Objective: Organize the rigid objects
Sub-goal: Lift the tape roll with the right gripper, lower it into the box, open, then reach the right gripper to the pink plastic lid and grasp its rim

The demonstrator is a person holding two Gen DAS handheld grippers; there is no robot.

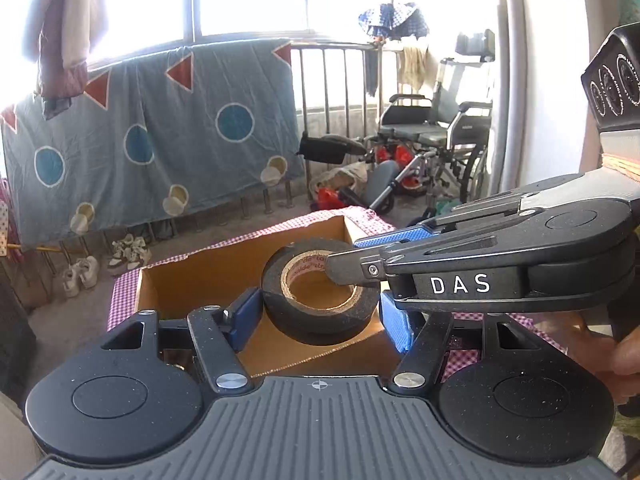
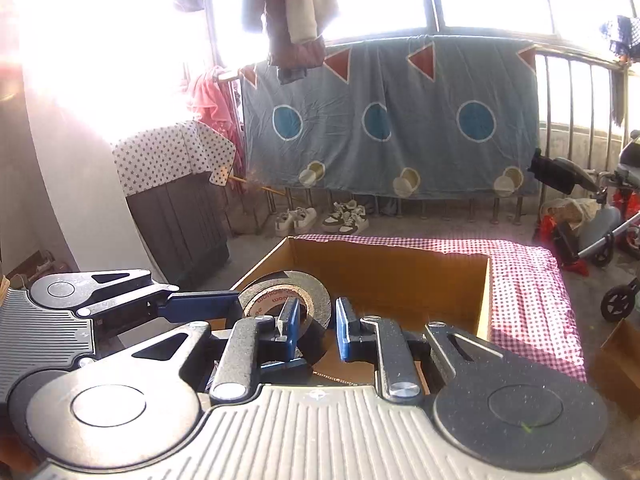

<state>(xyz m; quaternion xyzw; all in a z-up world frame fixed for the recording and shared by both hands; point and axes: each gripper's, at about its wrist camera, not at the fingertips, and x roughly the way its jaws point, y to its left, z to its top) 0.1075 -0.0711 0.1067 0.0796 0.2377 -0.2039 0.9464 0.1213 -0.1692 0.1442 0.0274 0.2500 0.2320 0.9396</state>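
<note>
Black roll of tape w/ brown cardboard core (image 1: 320,294) was held above open brown cardboard box (image 1: 192,276), hole axis tilted toward upright. Right gripper (image 2: 316,326) was clamped through the ring wall, one finger inside core. Left gripper (image 1: 320,320) was spread wide, pads flanking roll w/o evident contact. Box was set on red-checked cloth (image 2: 528,292).

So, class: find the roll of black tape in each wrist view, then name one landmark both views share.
Left wrist: black tape roll sits centre, above the open cardboard box.
Right wrist: the roll sits lower centre-left.
Shared landmark: blue blanket on the railing.
</note>
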